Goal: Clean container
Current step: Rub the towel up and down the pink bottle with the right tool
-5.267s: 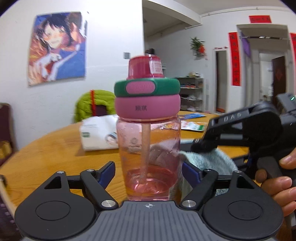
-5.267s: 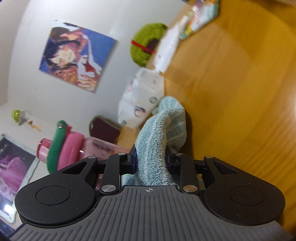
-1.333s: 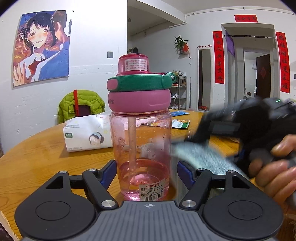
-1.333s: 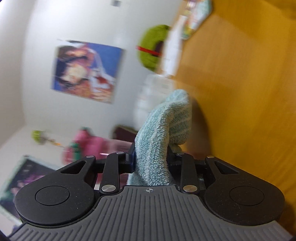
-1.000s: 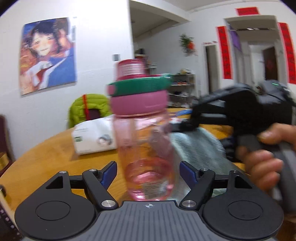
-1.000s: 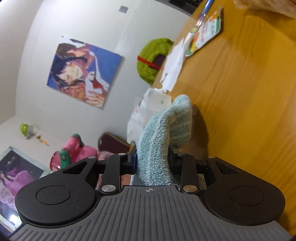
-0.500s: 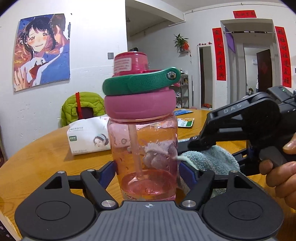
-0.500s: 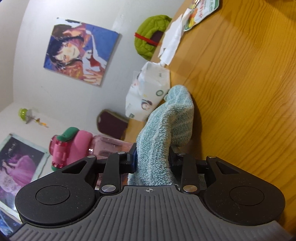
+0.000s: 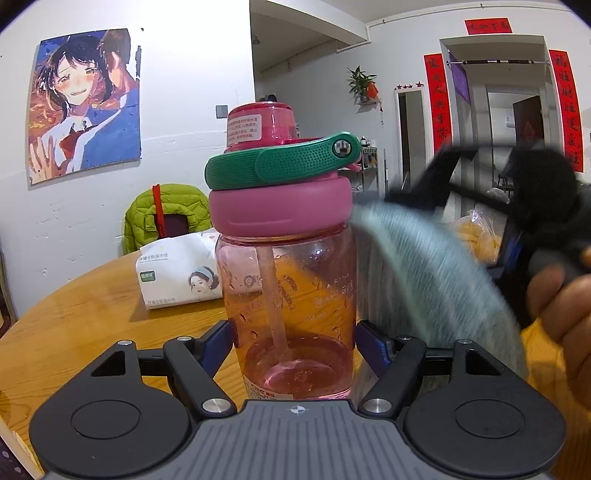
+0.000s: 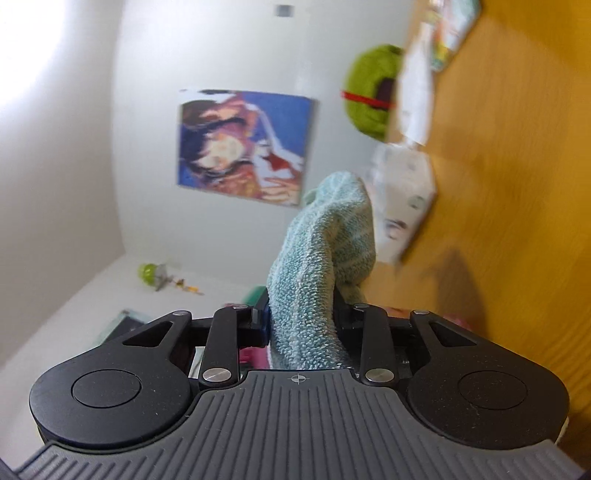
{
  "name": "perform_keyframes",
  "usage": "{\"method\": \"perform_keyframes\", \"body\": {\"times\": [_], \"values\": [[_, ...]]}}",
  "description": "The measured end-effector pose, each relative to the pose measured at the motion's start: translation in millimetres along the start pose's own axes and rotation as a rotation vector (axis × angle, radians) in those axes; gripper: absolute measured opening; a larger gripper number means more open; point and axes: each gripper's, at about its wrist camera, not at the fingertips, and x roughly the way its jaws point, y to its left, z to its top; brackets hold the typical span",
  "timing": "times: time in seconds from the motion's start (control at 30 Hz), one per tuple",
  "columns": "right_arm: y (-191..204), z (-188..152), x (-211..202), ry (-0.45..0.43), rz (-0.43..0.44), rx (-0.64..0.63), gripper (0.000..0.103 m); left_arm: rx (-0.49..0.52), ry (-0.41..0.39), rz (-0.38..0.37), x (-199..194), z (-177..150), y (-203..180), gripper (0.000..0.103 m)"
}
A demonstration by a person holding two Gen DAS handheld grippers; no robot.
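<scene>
A clear pink water bottle [image 9: 288, 288] with a pink lid and a green carry strap [image 9: 280, 162] stands upright on the wooden table [image 9: 74, 332]. My left gripper [image 9: 295, 343] is shut on its lower body, one blue pad on each side. My right gripper [image 10: 301, 317] is shut on a folded light blue cloth [image 10: 321, 258]. In the left wrist view the cloth [image 9: 424, 266] is blurred and lies against the bottle's right side, from just under the lid downward. A hand [image 9: 561, 306] holds the right gripper there. In the right wrist view only slivers of the bottle show behind the fingers.
A white tissue pack [image 9: 177, 273] lies on the table behind the bottle on the left. A green jacket [image 9: 162, 210] hangs on a chair by the wall. A yellow bag [image 9: 476, 236] sits at the right behind the cloth. Leaflets [image 10: 454, 29] lie farther along the table.
The cloth has swept up from low beside the bottle's base to just under the lid, with the right gripper rolling. The left pads have drawn in onto the bottle, which stays in place.
</scene>
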Motion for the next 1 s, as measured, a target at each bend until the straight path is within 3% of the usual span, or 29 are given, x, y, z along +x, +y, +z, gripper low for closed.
{"method": "perform_keyframes", "body": {"times": [0.13, 0.17, 0.23, 0.37, 0.43, 0.47, 0.63, 0.77, 0.87, 1.0], "values": [[-16, -1, 10, 0.049, -0.279, 0.032, 0.034, 0.006, 0.001, 0.004, 0, 0, -1, 0.071], [-18, -1, 11, 0.057, -0.314, 0.034, 0.031, 0.006, 0.001, 0.004, 0, 0, -1, 0.071], [-14, -2, 10, 0.050, -0.284, 0.021, 0.034, 0.005, 0.000, 0.003, -1, 0, -1, 0.071], [10, -4, -6, -0.003, -0.020, -0.047, 0.035, 0.004, 0.000, 0.002, -1, 0, -2, 0.071], [18, -3, -10, -0.010, 0.042, -0.072, 0.035, 0.005, 0.000, 0.003, -2, 0, -2, 0.071], [19, -4, -10, -0.006, 0.040, -0.077, 0.035, 0.004, 0.000, 0.003, -2, 0, -2, 0.071], [-5, -2, 1, 0.032, -0.136, 0.018, 0.035, 0.004, 0.002, 0.003, -2, 0, -2, 0.071], [-10, -3, 8, 0.046, -0.272, -0.004, 0.037, -0.007, 0.000, 0.007, -4, 0, -2, 0.072], [-1, -3, 9, 0.029, -0.281, -0.081, 0.037, -0.041, -0.012, 0.052, -11, 2, -4, 0.080], [16, -5, 3, -0.045, -0.272, -0.225, 0.037, -0.066, -0.042, 0.086, -26, 4, -12, 0.080]]}}
